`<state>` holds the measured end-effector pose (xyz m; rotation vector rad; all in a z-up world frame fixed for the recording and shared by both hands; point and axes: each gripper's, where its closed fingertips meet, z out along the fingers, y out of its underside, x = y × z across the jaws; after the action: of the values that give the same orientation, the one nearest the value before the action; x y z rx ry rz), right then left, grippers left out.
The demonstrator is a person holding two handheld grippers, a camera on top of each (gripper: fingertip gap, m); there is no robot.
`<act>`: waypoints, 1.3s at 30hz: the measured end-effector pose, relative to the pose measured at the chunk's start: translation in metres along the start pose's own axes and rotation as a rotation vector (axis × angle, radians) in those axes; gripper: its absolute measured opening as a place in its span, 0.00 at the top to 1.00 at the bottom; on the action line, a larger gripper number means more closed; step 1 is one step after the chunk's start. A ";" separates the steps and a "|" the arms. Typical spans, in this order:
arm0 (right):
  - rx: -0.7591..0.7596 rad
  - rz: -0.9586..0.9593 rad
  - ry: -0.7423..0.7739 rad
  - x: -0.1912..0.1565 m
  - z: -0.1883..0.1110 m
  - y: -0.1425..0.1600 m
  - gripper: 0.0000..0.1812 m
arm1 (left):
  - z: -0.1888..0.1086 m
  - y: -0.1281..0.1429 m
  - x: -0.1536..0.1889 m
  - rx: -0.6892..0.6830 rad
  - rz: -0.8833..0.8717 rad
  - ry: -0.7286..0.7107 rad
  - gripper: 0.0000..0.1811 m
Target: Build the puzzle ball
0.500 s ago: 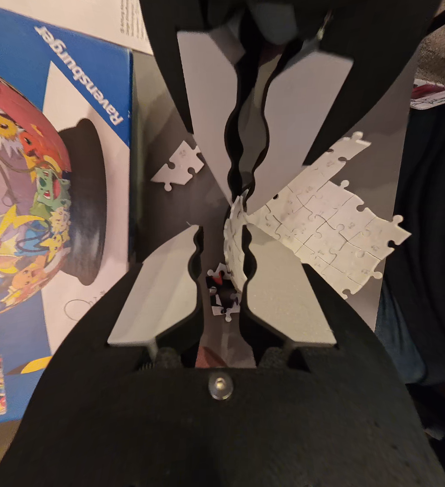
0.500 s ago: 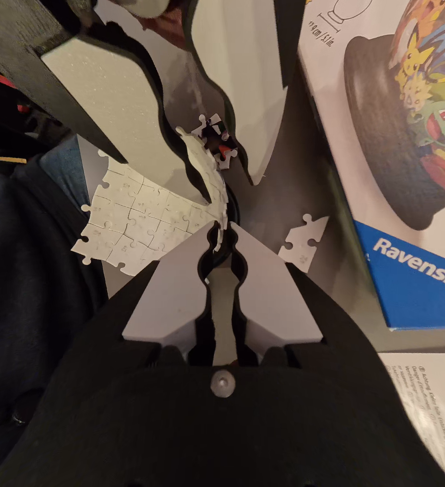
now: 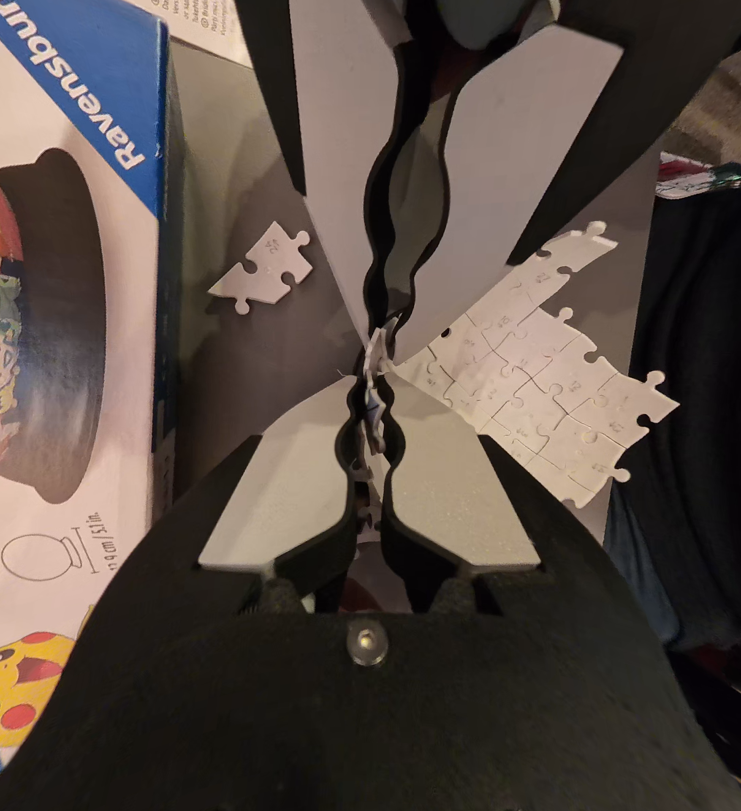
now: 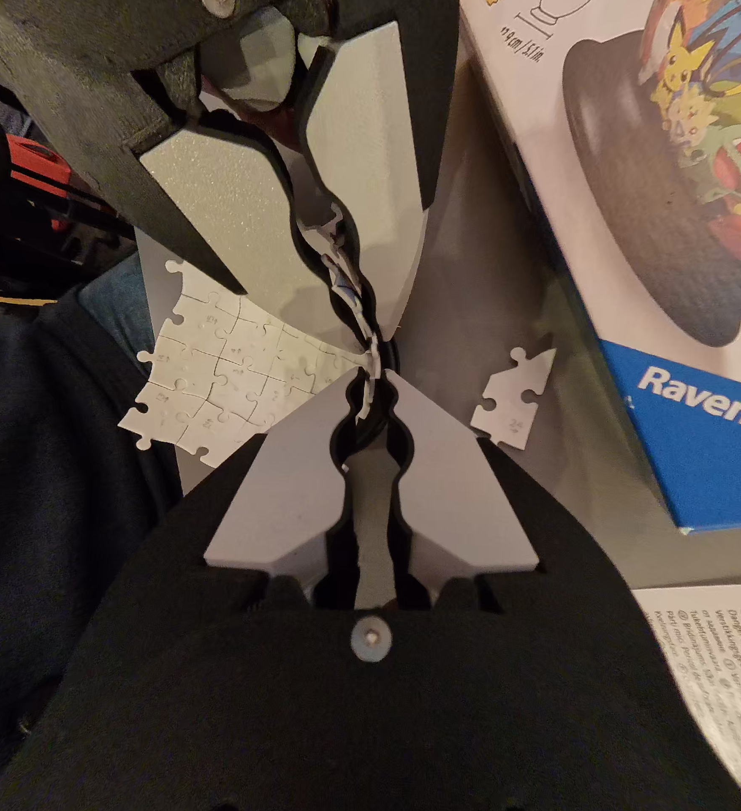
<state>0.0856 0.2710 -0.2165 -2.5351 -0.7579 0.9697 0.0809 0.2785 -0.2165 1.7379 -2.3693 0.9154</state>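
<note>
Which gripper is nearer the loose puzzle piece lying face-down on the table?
Right. The loose puzzle piece lies just beside a finger of the right gripper; the left gripper faces it tip to tip, its fingers farther from the piece.

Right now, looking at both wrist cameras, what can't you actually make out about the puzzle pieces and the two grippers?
- Printed face of the white assembled puzzle sheet: both views show only its back.
- Small piece in the left gripper: edge-on between the fingers, shape unclear.
- Where that piece meets the sheet: hidden by the right gripper tips.
- Blue and white puzzle box: cut off by the frame edges.
</note>
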 end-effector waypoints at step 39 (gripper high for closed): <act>0.073 0.065 -0.038 -0.003 -0.006 -0.002 0.99 | -0.006 -0.011 0.003 0.219 -0.090 0.123 0.98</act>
<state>0.0869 0.2704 -0.2096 -2.4988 -0.6424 1.0496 0.0881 0.2769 -0.2060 1.7852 -2.1662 1.2689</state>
